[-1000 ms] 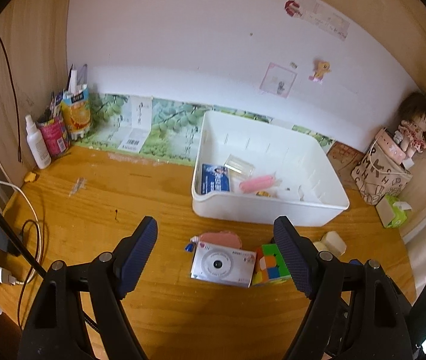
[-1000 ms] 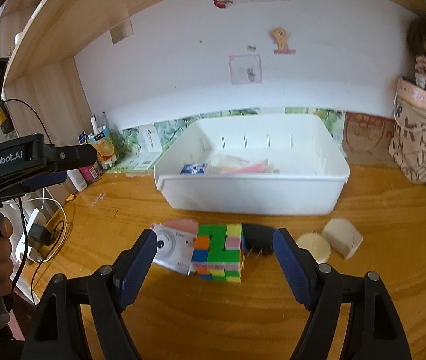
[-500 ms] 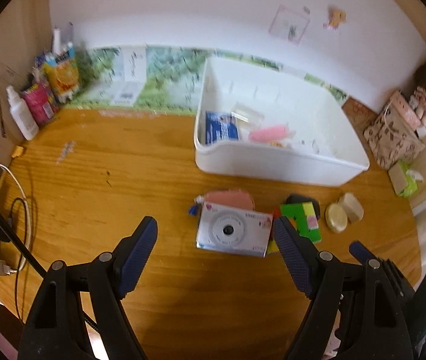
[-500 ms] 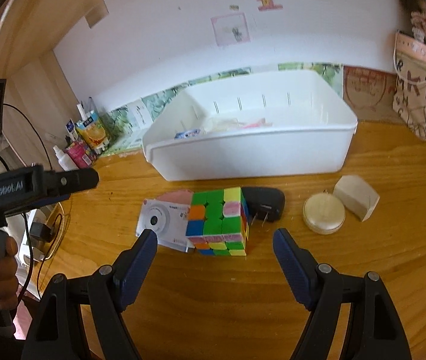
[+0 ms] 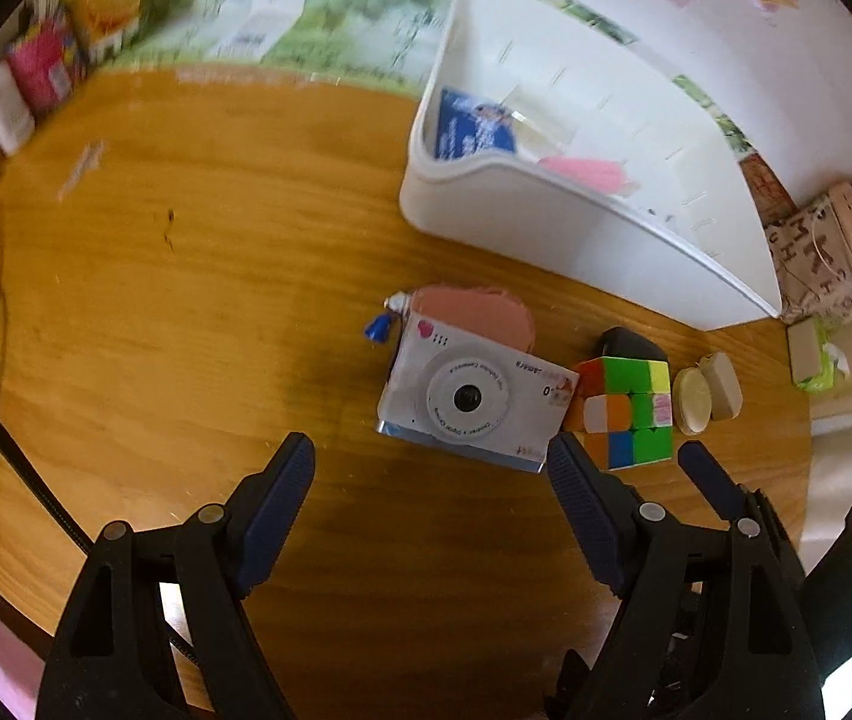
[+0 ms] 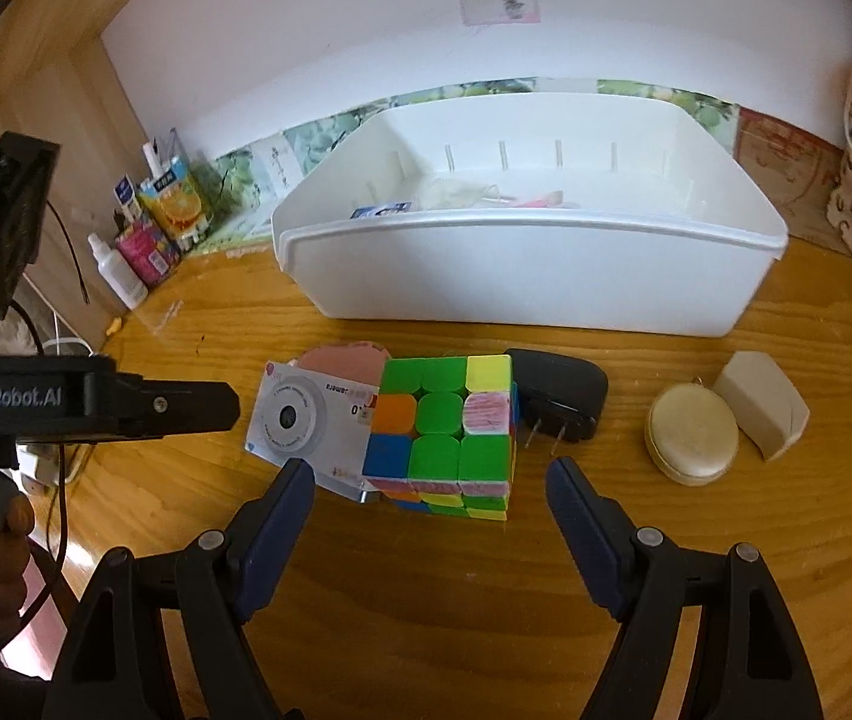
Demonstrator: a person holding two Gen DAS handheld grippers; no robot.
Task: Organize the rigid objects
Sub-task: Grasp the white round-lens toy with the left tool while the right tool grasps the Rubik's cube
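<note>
Both fisheye views were well lit by soft, diffuse light. The left wrist view was smeared by motion blur, worst along the cartons (image 5: 96, 6) and wall at the top; the right wrist view was sharp. Dull shadows lay on the counter (image 5: 186, 276) beneath each hand-held gripper. Straight edges bowed outward, and black vignetting filled the corners.

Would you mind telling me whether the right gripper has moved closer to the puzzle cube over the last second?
Yes. The right gripper has advanced toward the puzzle cube and white bin, both larger now; its open fingers nearly flank the cube.
</note>
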